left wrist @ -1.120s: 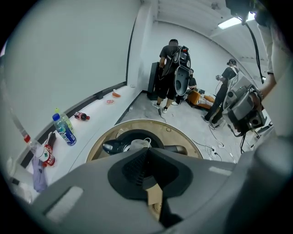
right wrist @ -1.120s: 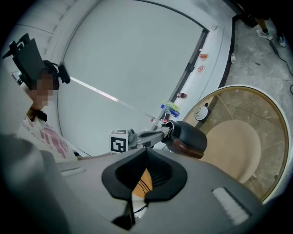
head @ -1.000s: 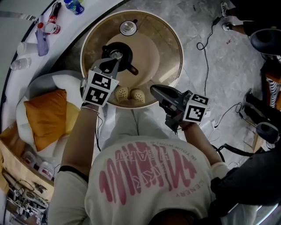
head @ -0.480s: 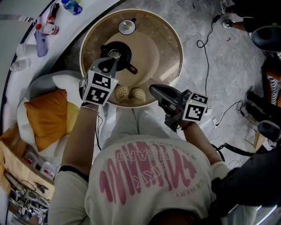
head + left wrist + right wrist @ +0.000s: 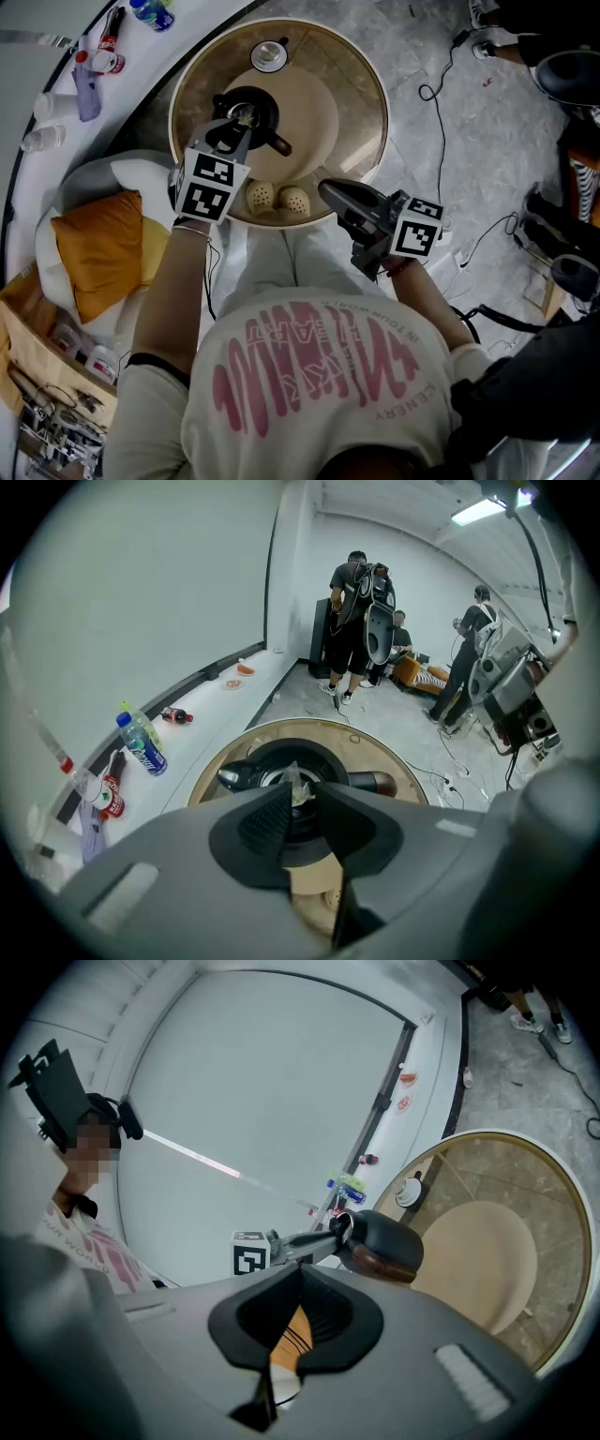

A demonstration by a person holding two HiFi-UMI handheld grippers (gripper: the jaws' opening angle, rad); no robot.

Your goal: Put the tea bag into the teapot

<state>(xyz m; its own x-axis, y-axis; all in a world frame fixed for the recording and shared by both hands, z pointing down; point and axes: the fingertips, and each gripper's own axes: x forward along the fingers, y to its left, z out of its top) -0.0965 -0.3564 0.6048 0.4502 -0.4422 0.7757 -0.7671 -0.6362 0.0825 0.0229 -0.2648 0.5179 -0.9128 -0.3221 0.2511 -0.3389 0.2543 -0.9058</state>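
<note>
The left claw (image 5: 300, 795) is spreading above the teapot (image 5: 246, 776), the tea bag (image 5: 292, 779) between its tips at the pot's mouth. The right claw (image 5: 301, 1270) is pressed together, empty

Black teapot (image 5: 267, 120) upright, open; pale tea bag (image 5: 294, 782) apparently over its mouth.

Shirt print (image 5: 314, 361): large pink lettering across the person's back, upside down in the head view; one word looks like "HEART", the smaller lines cannot be read.
Blue-label bottle (image 5: 141, 752): on the white ledge by the wall; label print too small to read.
Red-label bottle (image 5: 110, 797): same ledge; white script, unreadable.
Left marker cube (image 5: 208, 185): black-and-white square code, no letters.
Right marker cube (image 5: 415, 237): the same kind of code.
</note>
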